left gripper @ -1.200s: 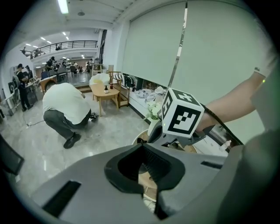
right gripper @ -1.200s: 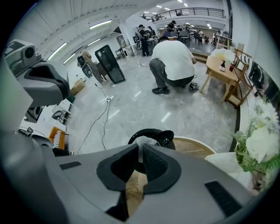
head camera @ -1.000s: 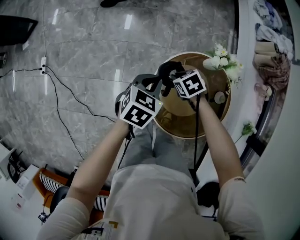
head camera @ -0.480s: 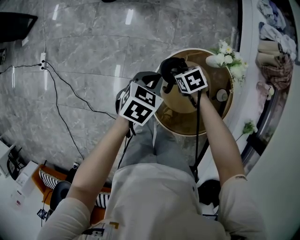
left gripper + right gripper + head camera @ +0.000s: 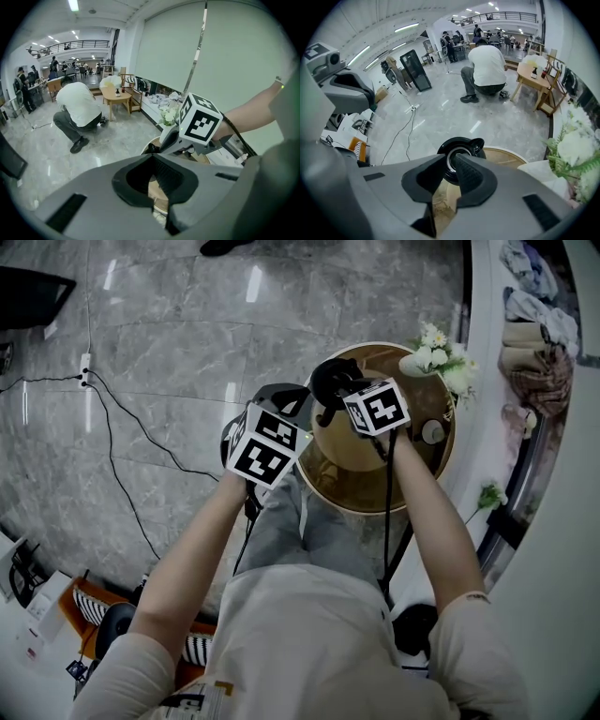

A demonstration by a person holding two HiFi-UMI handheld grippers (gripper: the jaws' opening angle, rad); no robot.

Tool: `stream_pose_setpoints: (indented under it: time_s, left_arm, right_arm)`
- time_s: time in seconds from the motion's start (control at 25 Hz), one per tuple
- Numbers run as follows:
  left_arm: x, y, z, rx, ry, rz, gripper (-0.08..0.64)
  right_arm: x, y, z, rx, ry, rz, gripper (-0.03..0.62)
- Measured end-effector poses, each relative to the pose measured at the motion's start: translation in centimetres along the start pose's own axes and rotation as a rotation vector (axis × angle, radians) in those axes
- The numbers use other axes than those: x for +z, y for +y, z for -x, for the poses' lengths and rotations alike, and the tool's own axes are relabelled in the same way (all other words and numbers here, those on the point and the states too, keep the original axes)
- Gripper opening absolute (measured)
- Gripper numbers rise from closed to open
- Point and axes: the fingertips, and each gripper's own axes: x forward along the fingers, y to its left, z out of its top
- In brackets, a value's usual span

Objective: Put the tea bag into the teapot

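Observation:
A black teapot (image 5: 330, 381) stands lidless on the far left of a round wooden table (image 5: 412, 474). In the right gripper view its open mouth (image 5: 463, 143) lies just beyond my jaws. My right gripper (image 5: 449, 161) hovers close above and behind that mouth, shut on a thin beige, speckled tea bag (image 5: 440, 204) that fills the narrow gap. In the head view it (image 5: 339, 401) overlaps the pot. My left gripper (image 5: 298, 401) hangs off the table's left edge, beside the pot. Its jaws (image 5: 153, 161) are shut with nothing between them.
A white vase of flowers (image 5: 433, 354) and a small white jar (image 5: 431, 432) stand on the table's right side. A person in a white shirt (image 5: 487, 65) crouches on the marble floor beyond. Cables (image 5: 122, 446) trail over the floor at left.
Both grippers have drifted slightly left near the teapot. The right gripper's hold and the left gripper's shut jaws look unchanged.

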Motion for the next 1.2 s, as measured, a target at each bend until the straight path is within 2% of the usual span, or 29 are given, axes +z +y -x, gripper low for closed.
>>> stream_pose_setpoints:
  time_s: [0.12, 0.28, 0.52, 0.76, 0.92, 1.04, 1.2]
  left_arm:
    - [1.0, 0.4, 1.3, 0.03, -0.018, 0.001, 0.008]
    - [2.8, 0.8, 3.6, 0.092, -0.048, 0.016, 0.008]
    - [4.6, 0.4, 7.5, 0.135, -0.096, -0.013, 0.008]
    - [7.6, -0.4, 11.5, 0.212, -0.195, -0.032, 0.008]
    - [10.2, -1.7, 15.2, 0.23, -0.279, -0.044, 0.008]
    - [12.6, -2.9, 18.1, 0.244, -0.34, -0.081, 0.008]
    - [15.6, -5.1, 22.6, 0.268, -0.412, -0.173, 0.008]
  right_arm:
    - [0.9, 0.3, 1.9, -0.003, -0.04, 0.013, 0.055]
    - [2.7, 0.1, 6.2, -0.054, -0.122, 0.061, 0.046]
    - [5.1, 1.6, 13.3, -0.076, -0.266, 0.05, 0.022]
    - [7.8, 3.6, 21.3, -0.082, -0.437, 0.053, 0.015]
    - [9.4, 5.7, 26.9, -0.09, -0.546, 0.068, 0.014]
    - [10.1, 7.2, 31.2, -0.09, -0.638, 0.064, 0.014]
    - [10.5, 9.5, 36.2, -0.095, -0.731, 0.077, 0.014]
